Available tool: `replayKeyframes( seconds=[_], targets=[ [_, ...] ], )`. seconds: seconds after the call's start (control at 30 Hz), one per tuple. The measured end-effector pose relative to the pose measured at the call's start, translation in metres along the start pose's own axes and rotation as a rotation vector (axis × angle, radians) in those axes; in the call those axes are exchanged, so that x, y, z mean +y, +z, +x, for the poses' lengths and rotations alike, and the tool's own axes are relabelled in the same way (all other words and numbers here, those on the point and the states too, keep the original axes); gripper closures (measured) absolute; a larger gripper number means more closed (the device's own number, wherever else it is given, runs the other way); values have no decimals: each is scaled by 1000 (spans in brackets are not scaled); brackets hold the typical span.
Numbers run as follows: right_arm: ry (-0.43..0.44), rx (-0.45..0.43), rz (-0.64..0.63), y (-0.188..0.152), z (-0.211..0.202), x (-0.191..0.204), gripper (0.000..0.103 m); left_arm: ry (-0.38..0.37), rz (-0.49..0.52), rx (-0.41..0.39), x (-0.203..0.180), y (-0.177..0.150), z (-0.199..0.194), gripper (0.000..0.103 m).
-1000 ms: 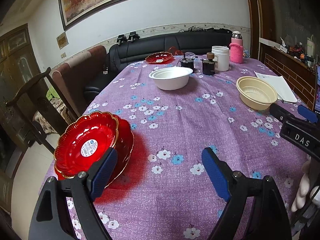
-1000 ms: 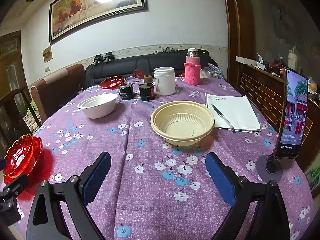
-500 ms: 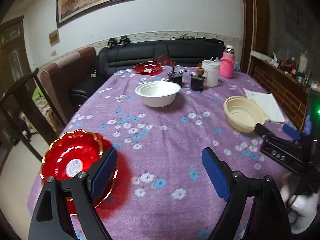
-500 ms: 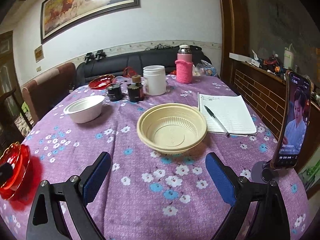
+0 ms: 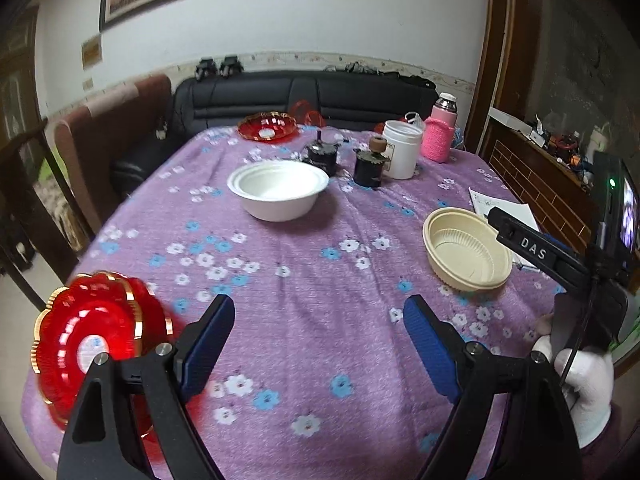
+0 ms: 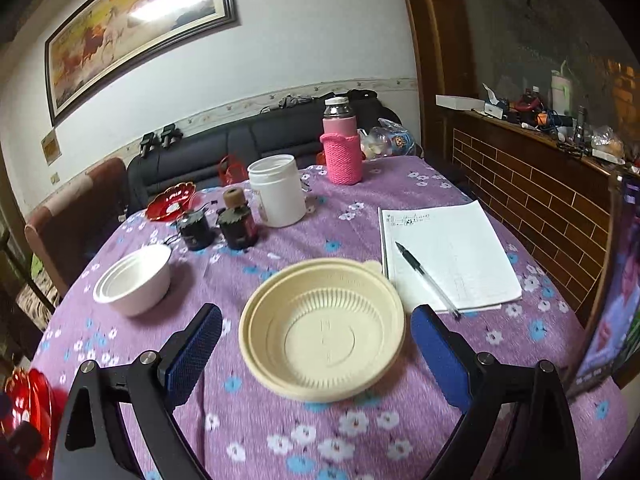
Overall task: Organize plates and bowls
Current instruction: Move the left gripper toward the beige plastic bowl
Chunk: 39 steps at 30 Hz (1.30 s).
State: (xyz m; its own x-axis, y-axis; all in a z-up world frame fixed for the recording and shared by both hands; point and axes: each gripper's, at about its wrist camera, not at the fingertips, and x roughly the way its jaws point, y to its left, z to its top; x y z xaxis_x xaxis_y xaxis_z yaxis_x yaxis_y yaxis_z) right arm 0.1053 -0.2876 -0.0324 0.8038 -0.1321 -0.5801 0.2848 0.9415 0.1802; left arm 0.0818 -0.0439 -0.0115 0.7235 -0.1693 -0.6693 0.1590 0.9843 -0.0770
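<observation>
My left gripper [image 5: 318, 320] is open over bare purple cloth, nothing between its fingers. A stack of red gold-rimmed plates [image 5: 92, 336] lies just left of its left finger, near the table's edge. A white bowl [image 5: 278, 190] stands mid-table, and a third red plate [image 5: 266, 126] sits at the far end. My right gripper [image 6: 316, 324] is open, and the cream ribbed bowl [image 6: 324, 328] shows between its blue pads, which stand clear of the rim. In the right wrist view the white bowl [image 6: 134, 280] is to the left. The red stack [image 6: 28, 412] is at the lower left.
A notebook with a pen [image 6: 444, 256] lies right of the cream bowl. A phone on a stand [image 6: 612, 312] is at the right edge. A white jar [image 6: 278, 192], a pink-sleeved flask [image 6: 342, 148] and two dark jars [image 6: 236, 224] stand behind. A white-gloved hand [image 5: 580, 380] holds the right gripper.
The left gripper has drawn back from the red plates, which now sit lower left. The right gripper has closed in on the cream bowl, now framed by its pads. Both stay open.
</observation>
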Motion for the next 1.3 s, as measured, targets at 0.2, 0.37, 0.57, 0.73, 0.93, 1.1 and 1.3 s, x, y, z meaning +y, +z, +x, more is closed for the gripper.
replayKeyframes(
  seconds=[0.2, 0.37, 0.57, 0.73, 0.93, 1.1, 1.3],
  targets=[
    [-11, -20, -32, 1, 16, -8, 6, -25, -60, 45, -3, 16, 35, 17],
    [1, 18, -19, -2, 34, -19, 6, -66, -87, 66, -16, 30, 64, 17],
    [-22, 36, -13, -4, 46, -30, 6, -126, -106, 78, -48, 51, 105, 17],
    [-36, 59, 3, -8, 54, -37, 6, -215, -188, 141, -65, 59, 143, 18],
    [-42, 78, 12, -9, 60, -41, 6, -255, -267, 219, -69, 50, 181, 18],
    [-42, 96, 37, -10, 64, -46, 6, -247, -272, 221, -65, 45, 194, 18],
    [-27, 136, 73, -13, 73, -52, 6, -263, -265, 246, -63, 38, 204, 18]
  ],
)
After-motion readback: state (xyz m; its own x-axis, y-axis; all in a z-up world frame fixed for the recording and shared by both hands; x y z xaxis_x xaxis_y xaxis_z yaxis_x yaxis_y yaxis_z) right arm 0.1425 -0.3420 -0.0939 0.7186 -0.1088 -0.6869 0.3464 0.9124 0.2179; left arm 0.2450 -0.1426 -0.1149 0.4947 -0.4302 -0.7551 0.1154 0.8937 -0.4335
